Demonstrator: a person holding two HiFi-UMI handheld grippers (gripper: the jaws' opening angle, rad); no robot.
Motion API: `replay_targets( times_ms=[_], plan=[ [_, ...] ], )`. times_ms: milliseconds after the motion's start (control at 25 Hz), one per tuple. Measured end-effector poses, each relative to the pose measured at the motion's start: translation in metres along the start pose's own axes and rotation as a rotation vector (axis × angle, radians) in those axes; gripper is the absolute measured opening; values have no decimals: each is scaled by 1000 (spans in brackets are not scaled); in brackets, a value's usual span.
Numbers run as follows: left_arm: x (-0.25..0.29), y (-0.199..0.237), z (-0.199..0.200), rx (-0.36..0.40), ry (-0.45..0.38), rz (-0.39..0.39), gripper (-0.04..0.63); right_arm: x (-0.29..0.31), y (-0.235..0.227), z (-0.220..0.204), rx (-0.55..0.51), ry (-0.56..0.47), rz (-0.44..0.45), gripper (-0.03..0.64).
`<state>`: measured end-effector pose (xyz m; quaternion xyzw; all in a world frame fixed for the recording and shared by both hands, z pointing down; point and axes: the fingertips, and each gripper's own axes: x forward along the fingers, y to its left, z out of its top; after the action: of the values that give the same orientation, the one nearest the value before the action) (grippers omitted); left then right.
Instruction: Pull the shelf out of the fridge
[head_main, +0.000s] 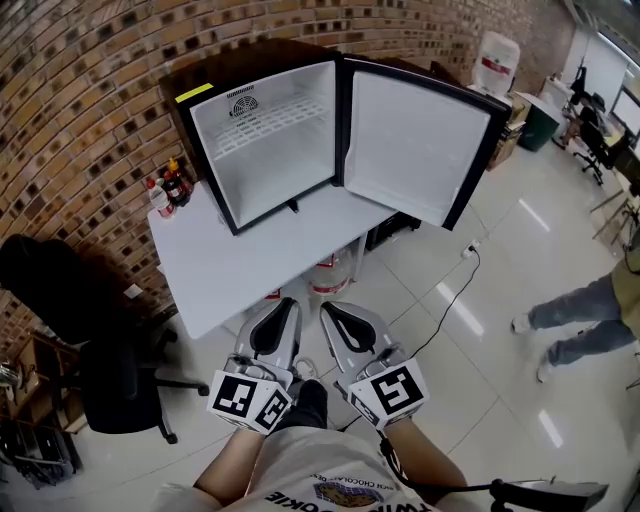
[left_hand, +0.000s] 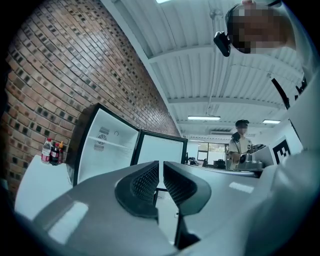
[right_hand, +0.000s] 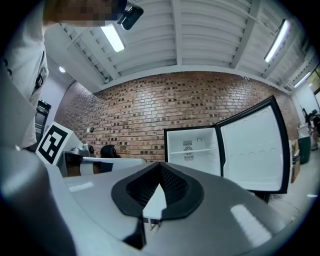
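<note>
Both tongs are clenched with nothing between them. The left tongs (head_main: 283, 303) and the right tongs (head_main: 330, 310) hang side by side, well in front of the small black fridge with a white interior (head_main: 265, 160), off the near edge of the white worktop (head_main: 235, 265) under it. The white wire shelf (head_main: 270, 125) spans the fridge's upper part. The fridge's white-lined door (head_main: 415, 145) stands open at its right, and small sauce bottles (head_main: 170, 190) stand just left of it.
</note>
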<state>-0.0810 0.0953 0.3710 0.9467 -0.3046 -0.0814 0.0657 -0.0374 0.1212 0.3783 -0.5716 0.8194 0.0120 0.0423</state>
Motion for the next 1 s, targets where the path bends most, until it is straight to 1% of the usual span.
replay_targets(
  times_ms=[280, 440, 640, 840, 1000],
  plan=[
    [73, 76, 6, -10, 10, 22, 6, 89, -46, 2, 33, 7, -31, 5],
    [114, 119, 17, -17, 0, 22, 6, 146, -66, 5, 35, 16, -31, 5],
    [150, 172, 24, -40, -15, 44, 6, 209, -86, 4, 24, 35, -22, 5],
    [179, 206, 26, -51, -9, 39, 6, 251, -104, 3, 23, 40, -24, 5],
    [191, 218, 26, -45, -9, 47, 6, 270, -118, 2, 31, 36, -29, 5]
  ],
)
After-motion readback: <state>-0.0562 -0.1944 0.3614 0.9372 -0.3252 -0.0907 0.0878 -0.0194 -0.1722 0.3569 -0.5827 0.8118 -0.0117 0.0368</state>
